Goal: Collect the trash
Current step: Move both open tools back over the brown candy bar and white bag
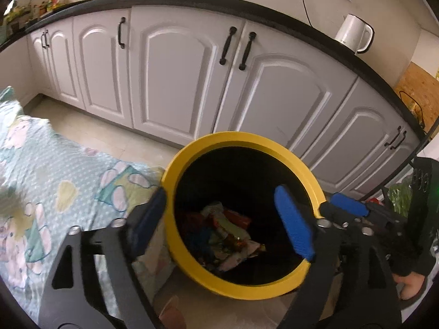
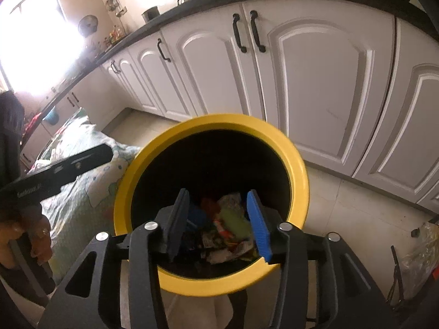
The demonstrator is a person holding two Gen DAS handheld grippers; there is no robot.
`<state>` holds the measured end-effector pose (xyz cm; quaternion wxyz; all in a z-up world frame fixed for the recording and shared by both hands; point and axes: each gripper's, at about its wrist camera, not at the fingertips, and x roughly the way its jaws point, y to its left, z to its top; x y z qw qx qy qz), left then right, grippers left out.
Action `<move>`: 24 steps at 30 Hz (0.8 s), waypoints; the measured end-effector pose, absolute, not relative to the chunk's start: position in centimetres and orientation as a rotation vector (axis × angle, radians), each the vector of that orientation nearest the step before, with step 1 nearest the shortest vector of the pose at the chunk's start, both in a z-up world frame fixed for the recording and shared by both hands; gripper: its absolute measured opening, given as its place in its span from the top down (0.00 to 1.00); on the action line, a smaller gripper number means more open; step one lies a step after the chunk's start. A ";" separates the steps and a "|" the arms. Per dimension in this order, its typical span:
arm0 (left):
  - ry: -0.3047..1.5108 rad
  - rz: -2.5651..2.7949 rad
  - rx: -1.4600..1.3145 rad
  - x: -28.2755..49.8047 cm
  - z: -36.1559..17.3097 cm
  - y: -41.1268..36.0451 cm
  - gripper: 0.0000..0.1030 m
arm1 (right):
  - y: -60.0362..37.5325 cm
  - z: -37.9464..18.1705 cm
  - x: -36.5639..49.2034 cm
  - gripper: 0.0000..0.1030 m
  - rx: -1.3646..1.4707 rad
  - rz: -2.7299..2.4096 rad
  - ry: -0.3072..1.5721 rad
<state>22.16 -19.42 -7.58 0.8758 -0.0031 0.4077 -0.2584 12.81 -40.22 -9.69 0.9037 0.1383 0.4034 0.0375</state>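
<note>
My left gripper [image 1: 222,219] has a black frame with cut-out slots, silver round screw heads at its pivots, and 2 long fingers faced with ribbed blue pads [image 1: 295,223]. My right gripper [image 2: 216,226] is built the same: black arms, 4 silver screw heads, blue-edged pads [image 2: 258,226]. In the right wrist view, the left tool's black bar [image 2: 60,168] carries small white lettering, too blurred to read.
</note>
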 end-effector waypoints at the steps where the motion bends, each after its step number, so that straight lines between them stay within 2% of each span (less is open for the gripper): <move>1: 0.844 -0.531 -0.004 22.0 -7.4 -19.2 0.15 | -40.2 -9.5 12.8 0.53 0.284 0.075 0.828; 3: 0.825 -0.512 -0.009 21.7 -6.9 -18.3 0.11 | -40.1 -9.0 12.6 0.49 0.267 0.069 0.801; 8: 0.769 -0.435 0.006 20.4 -5.7 -15.6 0.11 | -38.6 -6.9 12.3 0.35 0.206 0.090 0.724; 11: 0.733 -0.361 -0.002 19.5 -5.0 -13.0 0.11 | -37.0 -5.4 12.1 0.31 0.167 0.132 0.669; 24: 0.630 -0.107 -0.035 16.5 -2.9 -2.4 0.11 | -28.5 -1.2 14.0 0.28 0.081 0.378 0.606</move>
